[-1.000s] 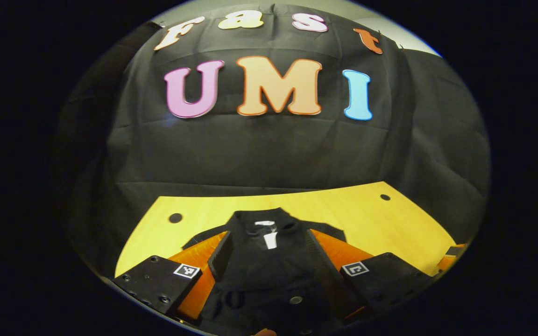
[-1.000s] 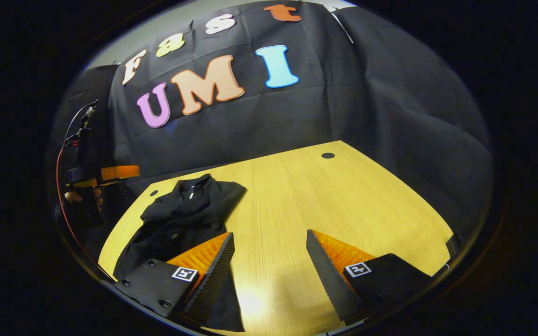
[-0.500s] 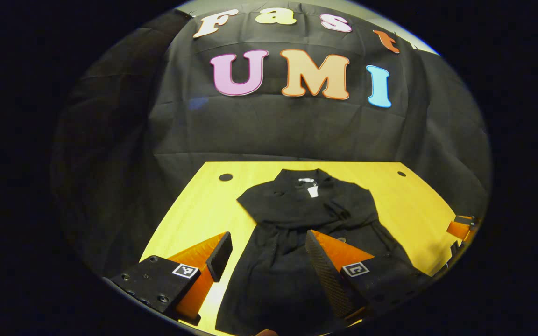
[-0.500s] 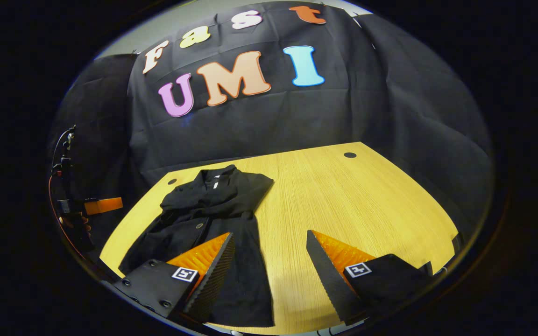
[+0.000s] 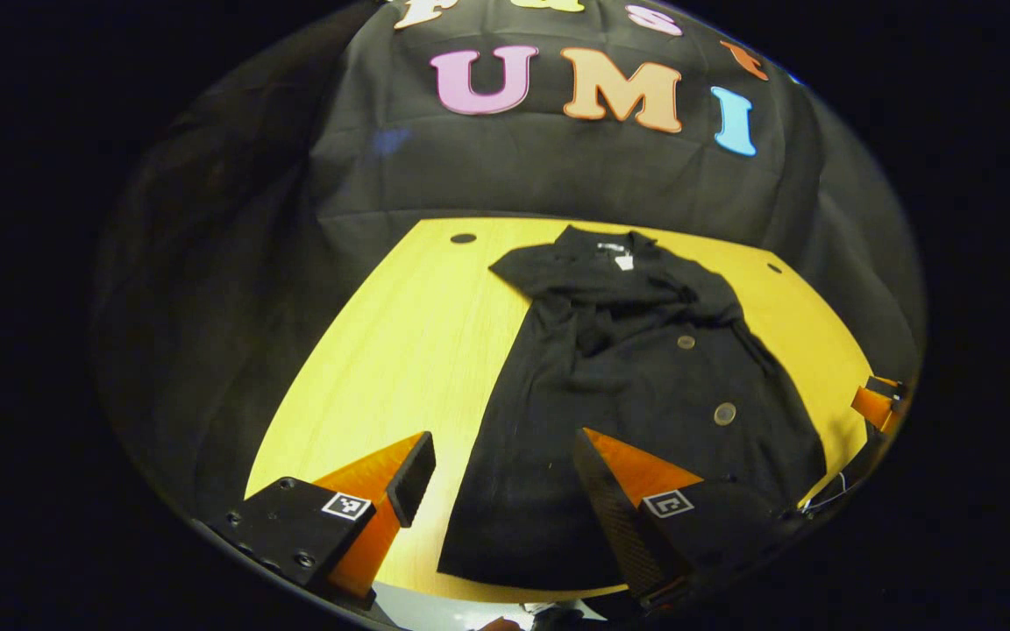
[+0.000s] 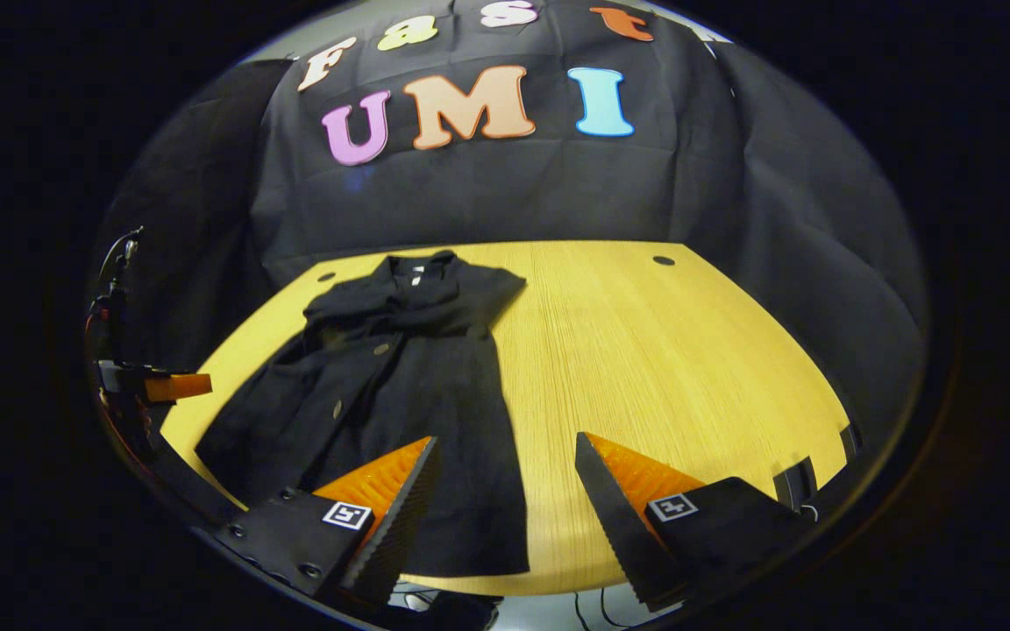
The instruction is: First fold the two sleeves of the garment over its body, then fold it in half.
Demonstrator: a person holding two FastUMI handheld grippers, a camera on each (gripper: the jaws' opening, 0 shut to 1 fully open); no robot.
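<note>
black garment with pale round buttons and a white neck tag, on a yellow wood-grain table with dark holes.

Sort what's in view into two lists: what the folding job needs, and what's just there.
For the job:
- black garment, lying lengthwise, sleeves over its body
- left gripper, open
- right gripper, open

Just there:
- wooden table
- table's grommet holes
- black cloth wall
</note>
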